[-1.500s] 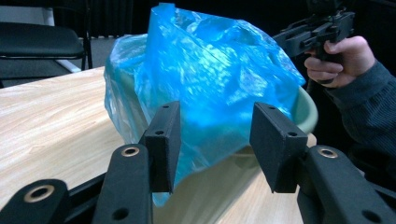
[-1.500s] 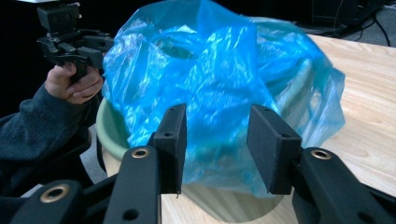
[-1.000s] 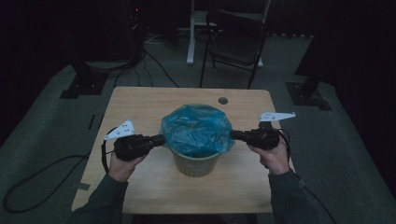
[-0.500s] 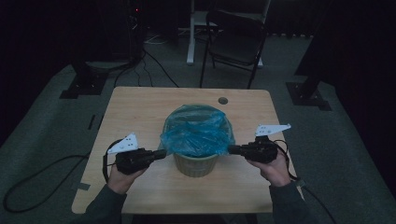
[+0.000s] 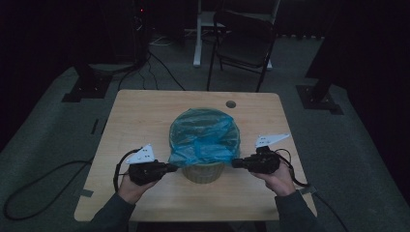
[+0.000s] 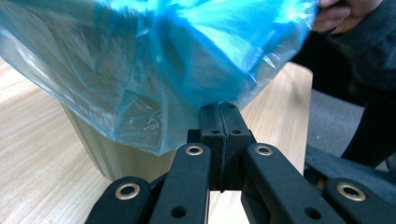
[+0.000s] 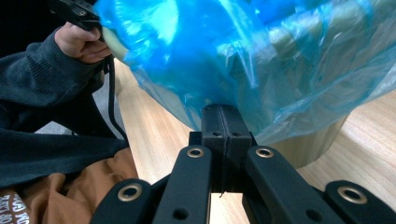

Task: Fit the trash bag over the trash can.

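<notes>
Fitting a liner over a bin, seen from above and along each tool. All places are given relative to the wastebasket (image 5: pixel 203 170), which stands near the middle of the wooden table (image 5: pixel 145 121).

Left of the wastebasket: the left gripper (image 5: pixel 170 167), jaws pressed together on the hem of the blue plastic bag (image 5: pixel 205 135), pinches the film low beside the bin wall. The left hand (image 5: pixel 129 186) lies level, forearm entering from the near edge.

Over the wastebasket: the bag drapes across the mouth and hangs partway down the wall; in the left gripper view the film (image 6: pixel 154 70) bunches above the closed tips.

Right of the wastebasket: the right gripper (image 5: pixel 237 163), likewise clamped on the bag's hem (image 7: pixel 243 65), mirrors the first, its hand (image 5: pixel 275 179) level.

Judged method: draw both hems downward evenly and outward, keeping the film taut around the rim; an uneven pull would likely tip the light bin or tear the film.
</notes>
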Tool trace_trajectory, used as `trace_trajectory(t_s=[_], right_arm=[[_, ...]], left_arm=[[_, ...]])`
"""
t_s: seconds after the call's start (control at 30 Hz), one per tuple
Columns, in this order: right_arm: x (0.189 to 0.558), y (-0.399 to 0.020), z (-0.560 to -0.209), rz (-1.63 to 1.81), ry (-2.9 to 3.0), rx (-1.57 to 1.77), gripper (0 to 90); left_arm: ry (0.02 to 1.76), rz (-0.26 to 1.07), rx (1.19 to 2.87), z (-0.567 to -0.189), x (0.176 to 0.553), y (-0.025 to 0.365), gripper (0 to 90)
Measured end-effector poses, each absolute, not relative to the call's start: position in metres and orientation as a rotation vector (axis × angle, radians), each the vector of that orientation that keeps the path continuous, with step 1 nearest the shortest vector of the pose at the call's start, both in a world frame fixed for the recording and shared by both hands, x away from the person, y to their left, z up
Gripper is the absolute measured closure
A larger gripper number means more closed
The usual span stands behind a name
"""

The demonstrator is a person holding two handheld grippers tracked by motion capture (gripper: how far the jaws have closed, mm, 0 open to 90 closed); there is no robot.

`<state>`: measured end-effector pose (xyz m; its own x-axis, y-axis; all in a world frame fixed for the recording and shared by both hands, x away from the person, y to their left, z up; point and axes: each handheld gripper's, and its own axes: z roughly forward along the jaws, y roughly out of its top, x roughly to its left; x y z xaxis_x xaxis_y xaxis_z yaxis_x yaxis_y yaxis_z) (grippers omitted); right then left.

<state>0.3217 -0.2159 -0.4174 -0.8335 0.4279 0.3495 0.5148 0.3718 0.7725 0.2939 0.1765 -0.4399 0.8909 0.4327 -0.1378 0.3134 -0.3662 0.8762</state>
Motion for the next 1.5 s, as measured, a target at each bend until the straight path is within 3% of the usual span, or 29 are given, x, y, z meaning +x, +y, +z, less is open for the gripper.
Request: trace_trajectory(t_s=[1.07,1.2,1.33,1.5], right_arm=[[0.340,-0.230,-0.454,-1.260,-2.594,-1.066,90.0],[0.340,-0.235,-0.452,-1.270,-2.591,-1.086,90.0],[0.336,-0.244,-0.445,-1.332,-2.577,-1.061,77.9],[0.334,-0.254,-0.435,-1.406,-2.568,-1.073,74.1]], left_arm=[[0.697,0.132,2.081,-0.477,0.320,0.184,89.8],[0.729,0.142,2.066,-0.476,0.320,0.194,83.8],[0.722,0.152,2.045,-0.470,0.315,0.203,75.9],[0.709,0.162,2.008,-0.463,0.306,0.215,70.8]])
